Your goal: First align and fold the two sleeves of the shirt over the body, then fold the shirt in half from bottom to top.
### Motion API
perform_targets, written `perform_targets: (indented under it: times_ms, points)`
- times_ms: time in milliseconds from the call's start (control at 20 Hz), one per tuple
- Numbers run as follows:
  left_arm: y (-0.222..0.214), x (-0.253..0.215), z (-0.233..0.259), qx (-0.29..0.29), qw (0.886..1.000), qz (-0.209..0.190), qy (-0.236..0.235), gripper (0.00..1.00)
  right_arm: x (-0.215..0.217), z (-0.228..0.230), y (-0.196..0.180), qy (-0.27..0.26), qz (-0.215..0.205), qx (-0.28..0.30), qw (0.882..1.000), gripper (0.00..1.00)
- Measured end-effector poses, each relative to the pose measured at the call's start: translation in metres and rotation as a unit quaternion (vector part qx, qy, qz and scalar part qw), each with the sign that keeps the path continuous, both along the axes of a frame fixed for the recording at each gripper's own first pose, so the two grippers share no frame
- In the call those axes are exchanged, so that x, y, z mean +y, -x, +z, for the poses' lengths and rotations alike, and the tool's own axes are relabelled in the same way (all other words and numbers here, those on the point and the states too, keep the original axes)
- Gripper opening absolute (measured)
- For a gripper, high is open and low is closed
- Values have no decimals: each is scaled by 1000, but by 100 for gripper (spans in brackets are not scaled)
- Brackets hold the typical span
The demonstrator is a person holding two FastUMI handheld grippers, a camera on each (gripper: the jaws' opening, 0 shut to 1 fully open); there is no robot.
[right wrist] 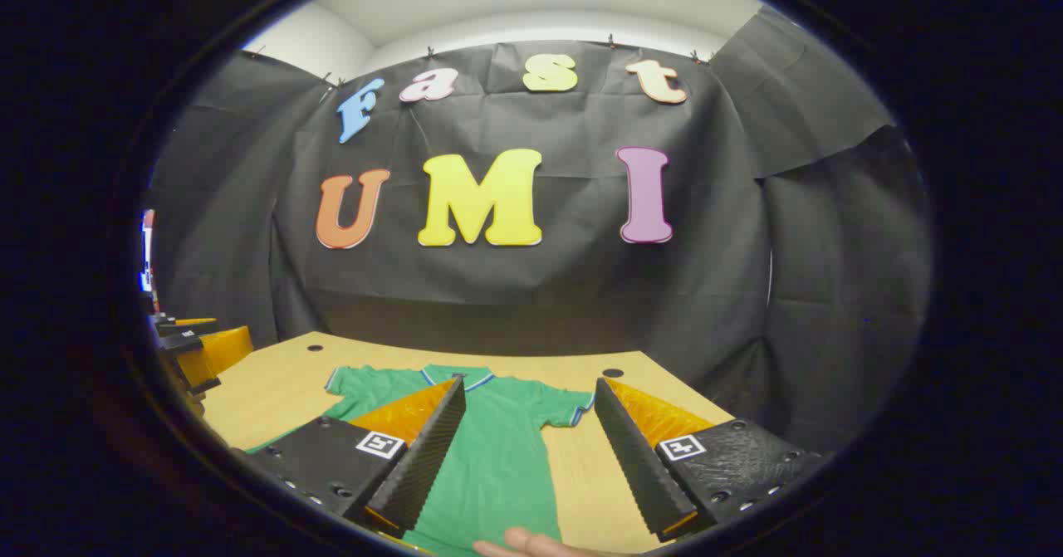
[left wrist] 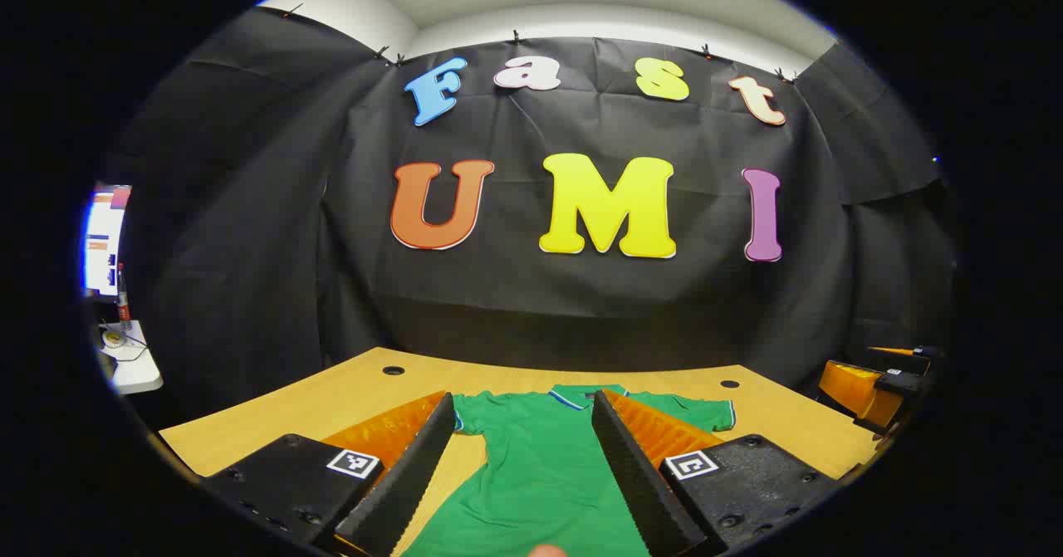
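Note:
A green short-sleeved shirt [left wrist: 540,466] with a blue-and-white trimmed collar [left wrist: 581,393] lies flat on the wooden table [left wrist: 332,399], collar toward the far wall and both sleeves spread out. My left gripper [left wrist: 523,399] hovers open above the shirt's lower body, with nothing between its fingers. My right gripper [right wrist: 530,383] is also open, over the right side of the shirt [right wrist: 490,457], near the right sleeve [right wrist: 565,410]. The left sleeve [right wrist: 353,383] lies flat beyond. A person's fingertip [right wrist: 523,543] touches the near hem.
The table [right wrist: 274,391] has round holes near its far corners [left wrist: 393,370] [right wrist: 612,372]. The other gripper shows at the right edge of the left gripper view [left wrist: 872,383] and at the left edge of the right gripper view [right wrist: 195,345]. A small side table with a bottle [left wrist: 123,300] stands far left.

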State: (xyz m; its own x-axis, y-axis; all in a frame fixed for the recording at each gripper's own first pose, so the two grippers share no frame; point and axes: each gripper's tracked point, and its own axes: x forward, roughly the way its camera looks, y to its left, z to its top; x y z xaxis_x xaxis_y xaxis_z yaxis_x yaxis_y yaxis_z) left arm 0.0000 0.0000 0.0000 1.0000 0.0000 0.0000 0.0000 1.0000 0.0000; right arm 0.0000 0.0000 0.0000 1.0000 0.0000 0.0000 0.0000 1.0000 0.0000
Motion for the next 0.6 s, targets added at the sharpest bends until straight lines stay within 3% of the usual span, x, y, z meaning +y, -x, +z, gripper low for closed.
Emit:
perform_targets:
  times_ms: [600]
  points:
    - [5,-9,0,-2,1000,1,2,100,-8,10,11,6,0,-14,1000,95]
